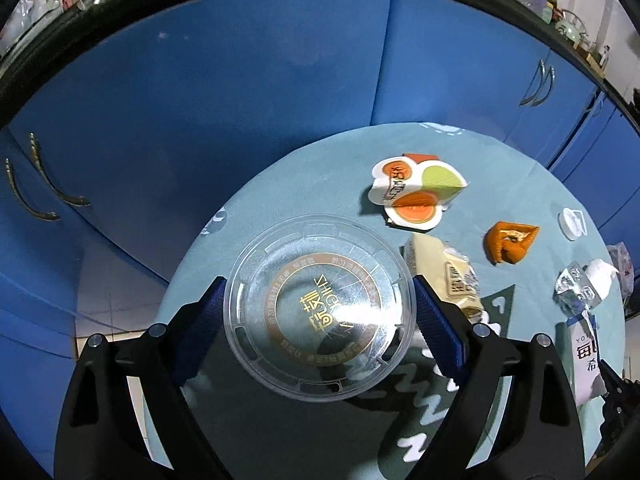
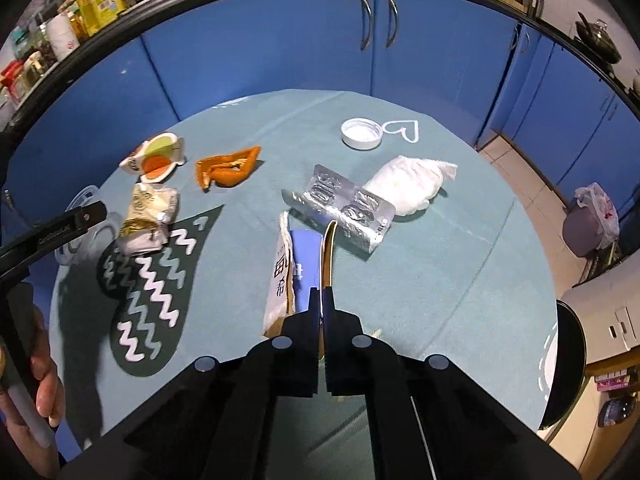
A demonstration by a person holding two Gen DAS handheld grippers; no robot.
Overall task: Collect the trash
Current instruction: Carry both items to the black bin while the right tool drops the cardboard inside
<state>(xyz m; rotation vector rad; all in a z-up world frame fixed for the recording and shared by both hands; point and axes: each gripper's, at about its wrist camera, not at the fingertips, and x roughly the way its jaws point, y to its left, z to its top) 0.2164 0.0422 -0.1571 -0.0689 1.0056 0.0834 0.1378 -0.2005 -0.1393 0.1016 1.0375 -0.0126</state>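
My left gripper (image 1: 318,308) is shut on a clear round plastic lid (image 1: 318,306) with gold print, held above the round teal table (image 1: 280,184). My right gripper (image 2: 322,300) is shut on the edge of a white and blue milk carton (image 2: 294,272) that lies flattened on the table. Loose trash lies around: a silver blister pack (image 2: 344,208), a crumpled white tissue (image 2: 408,184), an orange peel (image 2: 228,168), a white bottle cap (image 2: 361,133), a cream snack wrapper (image 2: 150,212) and a colourful fruit-print wrapper (image 2: 158,154).
Blue cabinet doors (image 2: 280,48) curve behind the table. A bin with a plastic bag (image 2: 592,220) stands on the tiled floor at the right. The left gripper's arm (image 2: 52,232) reaches in at the left of the right wrist view.
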